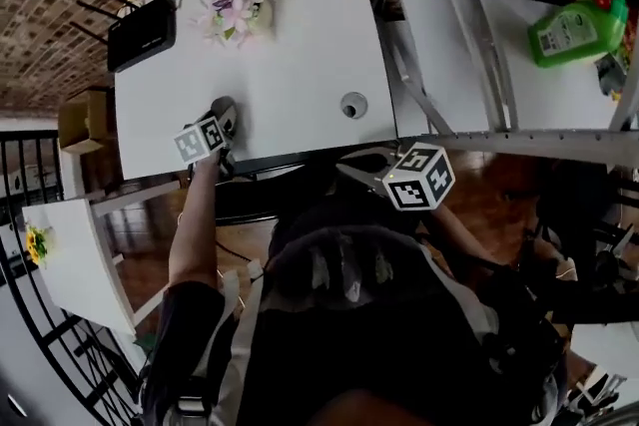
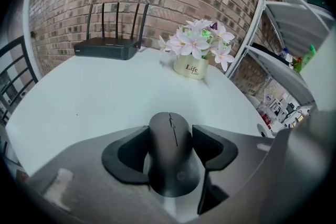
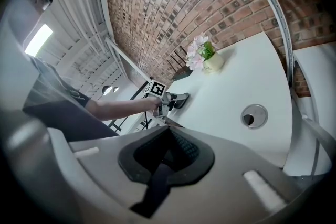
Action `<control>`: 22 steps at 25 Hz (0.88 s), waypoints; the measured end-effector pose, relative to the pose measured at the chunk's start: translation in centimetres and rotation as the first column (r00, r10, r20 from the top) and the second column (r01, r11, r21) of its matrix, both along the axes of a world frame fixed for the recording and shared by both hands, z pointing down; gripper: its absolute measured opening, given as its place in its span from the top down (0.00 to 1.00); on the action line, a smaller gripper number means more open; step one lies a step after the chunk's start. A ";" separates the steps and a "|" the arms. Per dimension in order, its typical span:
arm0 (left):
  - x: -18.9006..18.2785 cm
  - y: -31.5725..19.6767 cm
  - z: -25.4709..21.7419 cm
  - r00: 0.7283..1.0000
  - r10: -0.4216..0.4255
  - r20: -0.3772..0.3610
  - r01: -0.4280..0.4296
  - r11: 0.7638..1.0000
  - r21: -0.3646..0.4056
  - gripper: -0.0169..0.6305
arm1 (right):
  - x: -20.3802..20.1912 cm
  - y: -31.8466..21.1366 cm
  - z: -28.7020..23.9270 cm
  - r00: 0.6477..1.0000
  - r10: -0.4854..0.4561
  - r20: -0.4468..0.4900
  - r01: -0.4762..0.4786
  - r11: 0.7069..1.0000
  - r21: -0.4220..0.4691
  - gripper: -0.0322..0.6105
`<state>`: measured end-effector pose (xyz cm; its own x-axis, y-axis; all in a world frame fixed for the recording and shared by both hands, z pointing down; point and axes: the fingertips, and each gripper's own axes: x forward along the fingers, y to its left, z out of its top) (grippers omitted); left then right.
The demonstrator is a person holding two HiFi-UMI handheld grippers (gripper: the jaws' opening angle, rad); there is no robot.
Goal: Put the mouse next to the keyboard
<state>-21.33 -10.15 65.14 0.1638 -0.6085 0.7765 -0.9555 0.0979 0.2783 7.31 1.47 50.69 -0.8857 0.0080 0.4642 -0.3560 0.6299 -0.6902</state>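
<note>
While clamped on both sides of the mouse [image 2: 173,160], parted only to its width: left claw [image 2: 172,136], low over the near edge of the bench [image 2: 79,97], probably for a level carry. Pressed together on nothing, held off the bench edge, likely out of the way: right claw [image 3: 167,157]. Farther back, a flower pot [image 2: 191,66] and a router [image 2: 105,49]. No keyboard in view, so no telling where to set down

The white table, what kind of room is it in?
Probably a home office: the table has a cable hole, a router stands on it, and the left gripper grips a mouse.
</note>
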 end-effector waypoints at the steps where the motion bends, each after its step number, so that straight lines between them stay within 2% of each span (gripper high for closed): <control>1: 0.4 -0.1 -0.1 1.000 0.011 -0.002 -0.011 1.000 0.001 0.56 | -0.2 0.0 0.0 1.000 0.000 -0.002 0.000 1.000 -0.001 0.94; 9: 3.0 -0.8 -0.4 0.999 0.038 -0.010 -0.038 0.999 0.010 0.56 | -0.7 -0.1 0.1 1.000 -0.003 -0.001 0.003 1.000 -0.008 0.94; 22: 4.3 -0.6 -0.5 1.000 0.025 -0.016 -0.024 0.999 0.022 0.56 | 0.1 -0.3 0.3 1.000 -0.007 0.001 0.007 1.000 -0.007 0.94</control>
<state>-17.02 -10.78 64.65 0.1914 -0.6212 0.7599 -0.9528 0.0684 0.2959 7.41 1.17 51.00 -0.8860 0.0170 0.4633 -0.3512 0.6277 -0.6947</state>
